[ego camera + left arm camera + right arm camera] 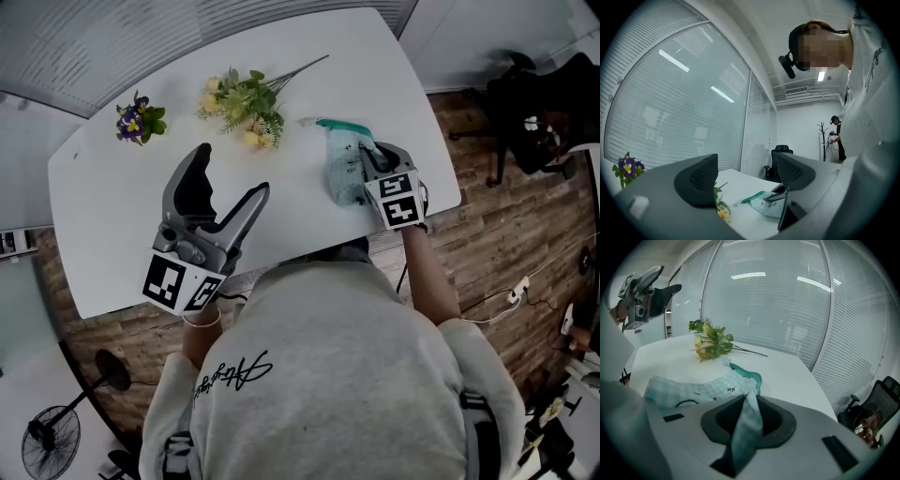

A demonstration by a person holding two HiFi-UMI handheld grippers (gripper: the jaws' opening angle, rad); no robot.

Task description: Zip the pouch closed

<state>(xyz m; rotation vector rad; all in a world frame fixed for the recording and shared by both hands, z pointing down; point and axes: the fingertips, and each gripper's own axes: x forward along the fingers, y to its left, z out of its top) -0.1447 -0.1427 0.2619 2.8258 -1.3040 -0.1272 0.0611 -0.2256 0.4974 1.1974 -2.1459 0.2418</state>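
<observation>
The right gripper (747, 404) has its jaws pressed together on a fold of the pouch (693, 387), a light checked cloth bag. The pinched cloth runs up between the two dark pads and comes out at their tips. The rest of the pouch lies on the white desk (141, 206) just ahead of this gripper and spreads off to its left. The green zip edge (747, 372) runs away from the jaw tips, touching the desk. In the head view the right gripper (367, 159) points down at a slant onto the near end of the pouch (342, 169), and the green zip edge (333, 125) reaches out beyond it.

The left gripper (232, 171) is held above the desk, well apart from the pouch, with its jaws spread wide. In its own view the left gripper (746, 176) has nothing between its pads; the pouch (766, 202) shows low down past its right jaw.

A bunch of flowers (246, 103) lies on the desk ahead of the left gripper, and a small purple sprig (139, 120) lies farther off to its left.
</observation>
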